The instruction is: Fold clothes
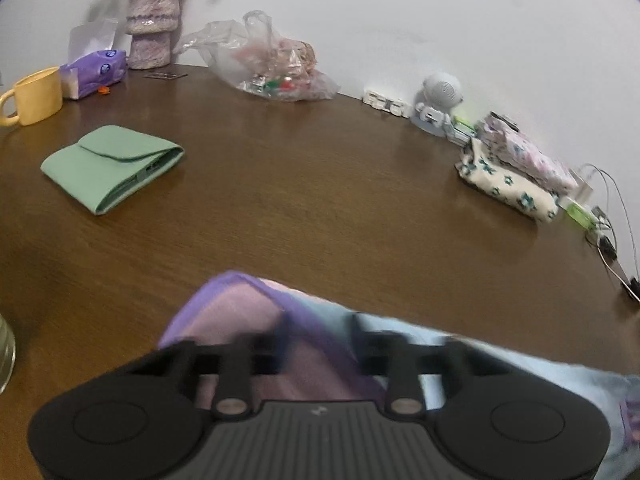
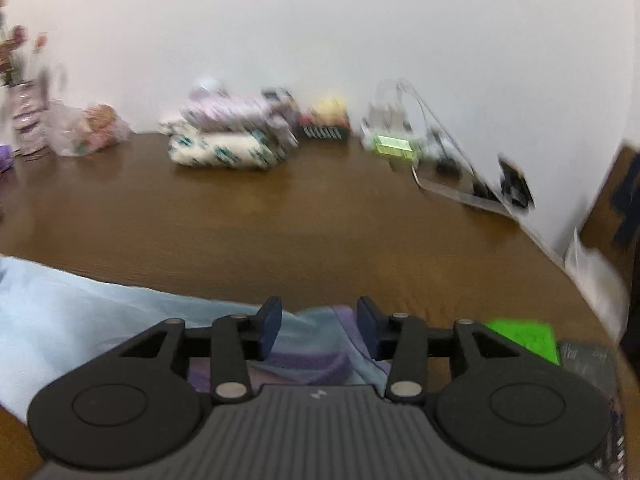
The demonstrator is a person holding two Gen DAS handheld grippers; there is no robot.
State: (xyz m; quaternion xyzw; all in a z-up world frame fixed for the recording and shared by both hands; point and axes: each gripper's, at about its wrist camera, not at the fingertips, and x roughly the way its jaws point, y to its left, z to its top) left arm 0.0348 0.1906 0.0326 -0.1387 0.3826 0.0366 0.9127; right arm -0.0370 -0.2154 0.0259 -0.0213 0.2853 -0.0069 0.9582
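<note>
A garment in light blue with purple and pink parts (image 1: pixel 248 312) lies at the near edge of the brown table (image 1: pixel 320 200). My left gripper (image 1: pixel 320 332) sits at its purple-edged corner. Its fingers are smeared by blur, with the fabric between them, and it is shut on the garment. In the right wrist view the same garment (image 2: pixel 80 312) spreads to the left. My right gripper (image 2: pixel 320 328) stands open over a purple-trimmed fold (image 2: pixel 312 364), and its blue pads are clear of the fabric.
A folded green cloth (image 1: pixel 112 164) lies at the left, beside a yellow mug (image 1: pixel 34 96), a tissue pack (image 1: pixel 94 72) and a vase (image 1: pixel 152 24). A plastic bag (image 1: pixel 272 68), a stack of folded floral cloths (image 2: pixel 232 140) and cables (image 1: pixel 600 208) line the wall. A bright green object (image 2: pixel 524 338) lies near the right gripper.
</note>
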